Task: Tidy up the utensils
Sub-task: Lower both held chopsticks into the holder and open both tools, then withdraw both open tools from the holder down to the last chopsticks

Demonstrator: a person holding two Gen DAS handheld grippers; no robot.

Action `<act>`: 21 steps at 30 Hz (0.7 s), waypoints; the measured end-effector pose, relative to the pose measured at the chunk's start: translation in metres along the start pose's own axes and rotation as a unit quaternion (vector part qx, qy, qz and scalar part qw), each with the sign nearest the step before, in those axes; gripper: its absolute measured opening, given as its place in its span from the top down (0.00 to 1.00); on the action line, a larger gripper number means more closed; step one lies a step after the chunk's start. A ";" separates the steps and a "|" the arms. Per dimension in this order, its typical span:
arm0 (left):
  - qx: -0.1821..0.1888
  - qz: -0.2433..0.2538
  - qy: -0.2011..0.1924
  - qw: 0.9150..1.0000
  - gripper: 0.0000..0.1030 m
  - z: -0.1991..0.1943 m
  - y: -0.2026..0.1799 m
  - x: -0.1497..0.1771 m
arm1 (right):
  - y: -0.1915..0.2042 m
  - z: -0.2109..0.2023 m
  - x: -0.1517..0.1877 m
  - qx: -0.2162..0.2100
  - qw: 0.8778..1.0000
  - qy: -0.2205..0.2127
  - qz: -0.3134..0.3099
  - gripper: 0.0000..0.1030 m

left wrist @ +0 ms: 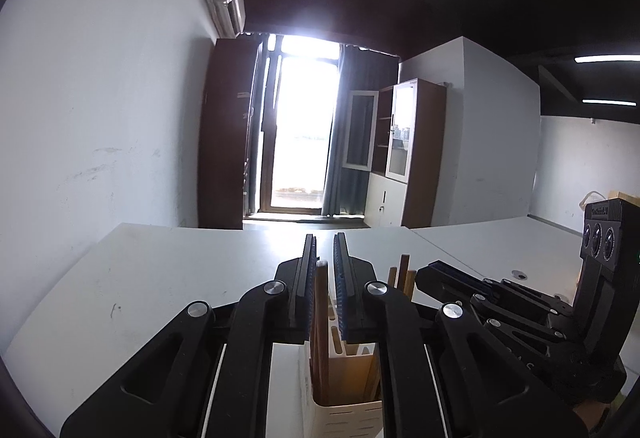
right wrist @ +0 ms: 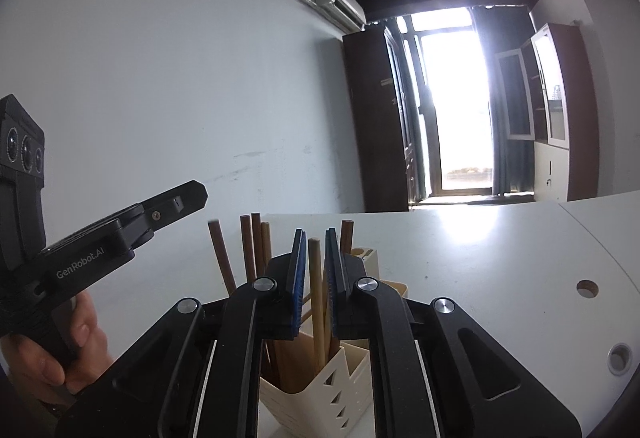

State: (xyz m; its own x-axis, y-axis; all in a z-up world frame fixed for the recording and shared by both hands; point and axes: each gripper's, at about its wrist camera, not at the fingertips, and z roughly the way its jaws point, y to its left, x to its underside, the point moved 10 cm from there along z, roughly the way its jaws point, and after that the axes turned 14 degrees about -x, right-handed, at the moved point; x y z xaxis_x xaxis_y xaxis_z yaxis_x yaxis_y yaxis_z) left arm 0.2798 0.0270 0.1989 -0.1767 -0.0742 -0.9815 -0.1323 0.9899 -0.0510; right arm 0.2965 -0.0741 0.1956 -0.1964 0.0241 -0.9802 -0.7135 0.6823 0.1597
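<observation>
A cream slotted utensil holder (left wrist: pixel 348 410) (right wrist: pixel 316 386) stands on the white table (left wrist: pixel 160 278) just under both grippers, with several wooden chopsticks upright in it. My left gripper (left wrist: pixel 325 238) is shut on a dark brown chopstick (left wrist: pixel 321 298) that rests against the left pad and reaches down into the holder. My right gripper (right wrist: pixel 316 234) is open around a pale chopstick (right wrist: pixel 315 278), with a thin gap on each side of it. Each gripper also appears in the other's view: the left gripper (right wrist: pixel 200 196) from the side, the right gripper (left wrist: pixel 436 270) at the right.
More chopsticks (right wrist: pixel 248 246) lean in the holder's left compartment, and one (right wrist: pixel 346 234) stands behind the right finger. A hand (right wrist: pixel 60 358) holds the left gripper's handle. The table (right wrist: pixel 480 258) has cable holes (right wrist: pixel 586 288) at its right. A white wall runs along the left.
</observation>
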 end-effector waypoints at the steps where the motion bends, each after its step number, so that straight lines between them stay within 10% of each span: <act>1: -0.001 -0.002 -0.002 1.000 0.91 -0.002 0.002 -0.002 | -0.001 -0.003 -0.002 0.002 1.000 -0.003 0.001 0.75; 21: -0.040 0.028 0.031 0.998 0.67 -0.049 0.020 0.025 | 0.005 -0.034 0.037 0.041 0.997 0.060 0.005 0.58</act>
State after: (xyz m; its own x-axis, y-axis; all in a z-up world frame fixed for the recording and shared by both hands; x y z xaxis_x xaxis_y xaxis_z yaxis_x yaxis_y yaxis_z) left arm 0.2248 0.0387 0.1827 -0.2461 -0.0285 -0.9688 -0.1968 0.9802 0.0211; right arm 0.2633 -0.0944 0.1642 -0.2860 -0.0518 -0.9568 -0.6538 0.7406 0.1553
